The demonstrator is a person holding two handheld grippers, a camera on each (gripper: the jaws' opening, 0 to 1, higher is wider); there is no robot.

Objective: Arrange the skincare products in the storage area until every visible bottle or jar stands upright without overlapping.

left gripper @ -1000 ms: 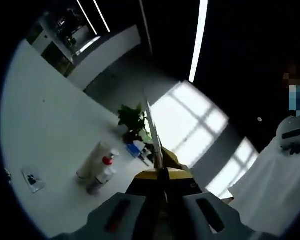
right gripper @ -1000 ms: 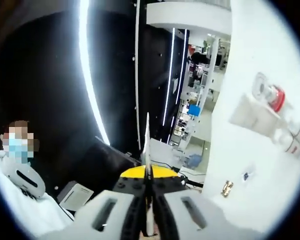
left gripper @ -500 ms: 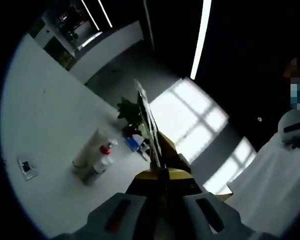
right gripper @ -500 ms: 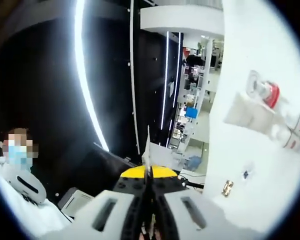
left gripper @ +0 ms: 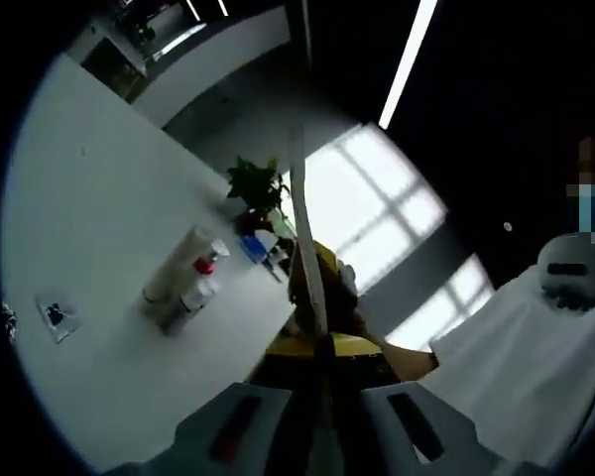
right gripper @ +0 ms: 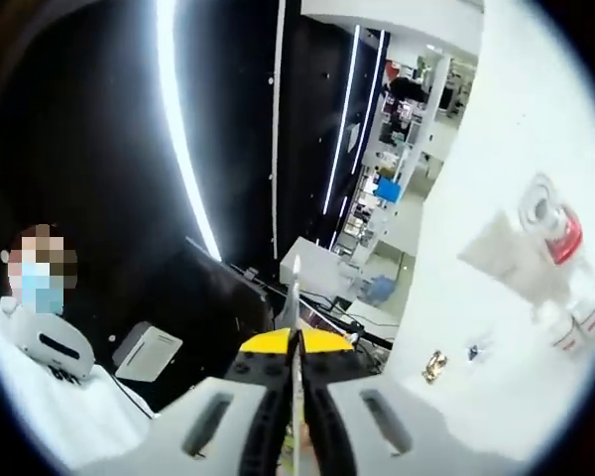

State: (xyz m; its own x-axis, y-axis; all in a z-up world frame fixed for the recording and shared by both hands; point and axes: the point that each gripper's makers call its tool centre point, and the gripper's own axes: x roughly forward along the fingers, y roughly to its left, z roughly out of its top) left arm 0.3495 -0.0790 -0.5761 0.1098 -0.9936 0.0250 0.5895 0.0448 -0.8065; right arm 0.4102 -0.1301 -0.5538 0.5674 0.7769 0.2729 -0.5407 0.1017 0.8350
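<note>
I am holding both my left gripper [left gripper: 322, 436] and right gripper [right gripper: 296, 426] closed and empty, while the white tube [left gripper: 175, 275] is lying flat, long axis toward the potted plant [left gripper: 256, 187].

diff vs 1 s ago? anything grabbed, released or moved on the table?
Nothing grabbed or released. Both views shifted, so the hands moved, not the products. The left gripper and right gripper each stay shut on a thin white card; in the left gripper view the card now reaches further up. The white tube, red-capped bottle and small bottles beside it lie clustered on the white table as before.
</note>
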